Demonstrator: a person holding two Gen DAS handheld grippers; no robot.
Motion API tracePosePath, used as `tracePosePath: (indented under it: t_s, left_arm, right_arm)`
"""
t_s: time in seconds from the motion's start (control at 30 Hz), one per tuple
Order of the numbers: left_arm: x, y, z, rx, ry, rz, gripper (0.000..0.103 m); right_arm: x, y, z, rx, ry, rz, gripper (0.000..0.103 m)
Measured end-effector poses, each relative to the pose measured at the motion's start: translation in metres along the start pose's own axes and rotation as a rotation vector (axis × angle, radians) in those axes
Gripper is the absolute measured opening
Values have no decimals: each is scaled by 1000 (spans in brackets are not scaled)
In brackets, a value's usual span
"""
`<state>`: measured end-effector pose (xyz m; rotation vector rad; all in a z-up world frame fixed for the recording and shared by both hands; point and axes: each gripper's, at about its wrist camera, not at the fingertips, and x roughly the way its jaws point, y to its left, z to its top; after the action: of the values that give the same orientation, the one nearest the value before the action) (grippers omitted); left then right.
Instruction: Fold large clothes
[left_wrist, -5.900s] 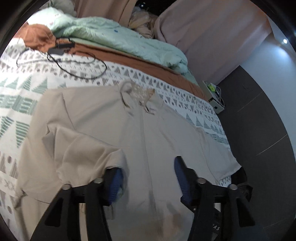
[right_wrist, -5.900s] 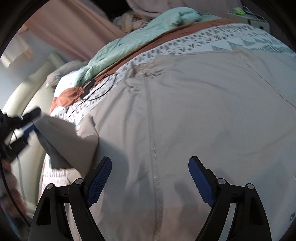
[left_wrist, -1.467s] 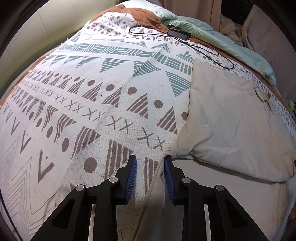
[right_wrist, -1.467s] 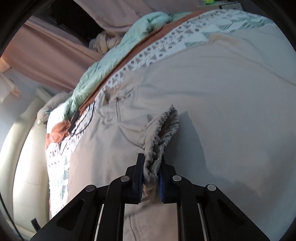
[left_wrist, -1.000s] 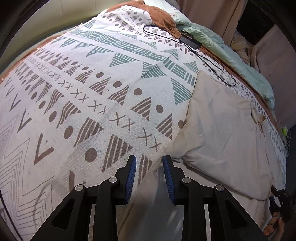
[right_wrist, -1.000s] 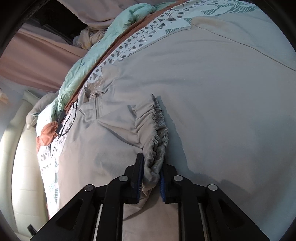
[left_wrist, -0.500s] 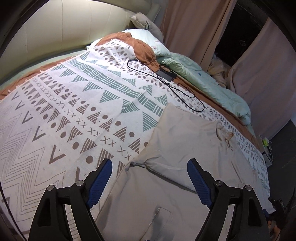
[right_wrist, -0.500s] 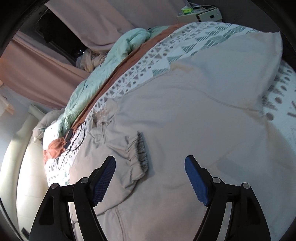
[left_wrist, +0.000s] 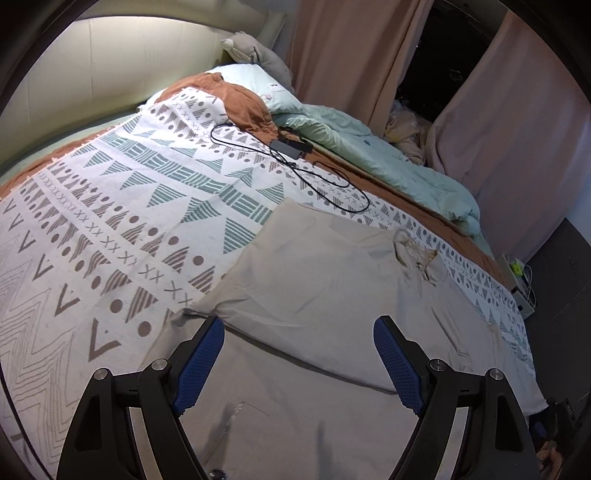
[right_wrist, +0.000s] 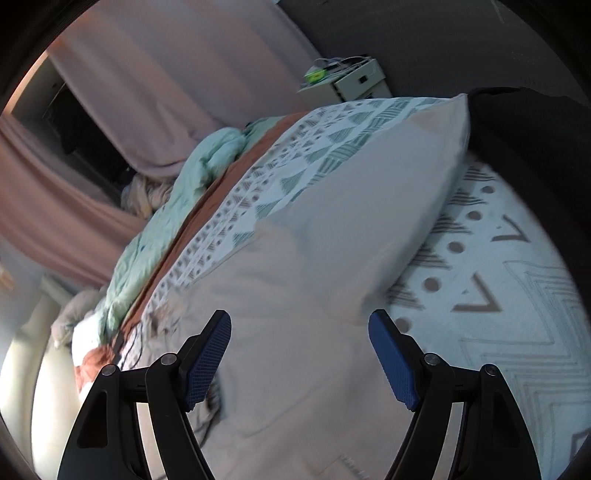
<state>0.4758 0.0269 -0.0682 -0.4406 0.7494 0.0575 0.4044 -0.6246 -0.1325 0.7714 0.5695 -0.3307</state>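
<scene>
Two grippers: both spread wide, nothing held.
Left gripper: hovers over the beige jacket, near its folded-in sleeve.
Right gripper: above the same garment, view blurred.
Jacket: lies flat on the patterned bed.
Cable: beyond the collar.

I see a wide bed under a white blanket printed with teal and brown triangles, dots and crosses. A cream padded headboard curves along its far side, lit from above. A mint duvet lies bunched along the far edge over a rust-brown sheet, with a pale pillow at the head. A black cable and adapter lie on the blanket. Pink curtains hang behind, parted on a dark gap. The floor is dark; a small white box sits on it beside the bed.
</scene>
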Motion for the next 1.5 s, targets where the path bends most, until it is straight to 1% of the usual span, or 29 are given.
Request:
tracePosePath:
  t_s: [0.13,0.23,0.27,0.37,0.5,0.6,0.67,0.83,1.03,1.1,1.13,1.3,1.43,1.5]
  left_arm:
    - [14,-29,-12,51,10,-17,84]
    - [27,-49,-21,102,21,-17,84]
    - [31,-54,-24,116,26,-19,84]
    - [43,-66,-32,143,42,-20,84]
    - [57,-73,-40,164,63,-7,84]
    - [65,-76,-44,190,75,18,84]
    - [68,-76,-45,196,78,31,84]
    - [77,-73,-48,202,102,51,84]
    - [83,-73,-50,215,114,64,84]
    - [83,-73,-50,214,114,66,84]
    - [83,-72,-50,210,113,65,84]
    - [81,-71,-49,205,114,50,84]
    - [78,-73,-48,213,117,29,84]
    - [76,-75,-48,213,116,17,84]
  right_arm:
    - [4,-34,16,43,-39,-19,74]
    - [15,-55,27,81,-26,-24,60]
    - [19,-62,31,89,-25,-26,57]
    - [28,-78,40,105,-31,-39,56]
    - [39,-97,53,132,-51,-37,52]
    - [49,-109,62,137,-61,-45,43]
    - [54,-116,67,148,-68,-44,33]
    - [60,-134,78,179,-95,-37,32]
    - [74,-149,83,194,-87,-17,32]
    - [78,-148,85,181,-95,4,18]
    - [77,-146,85,172,-96,18,8]
    - [58,-117,91,95,-157,56,5]
    - [38,-81,92,34,-170,105,5]
    - [31,-65,89,12,-166,149,5]
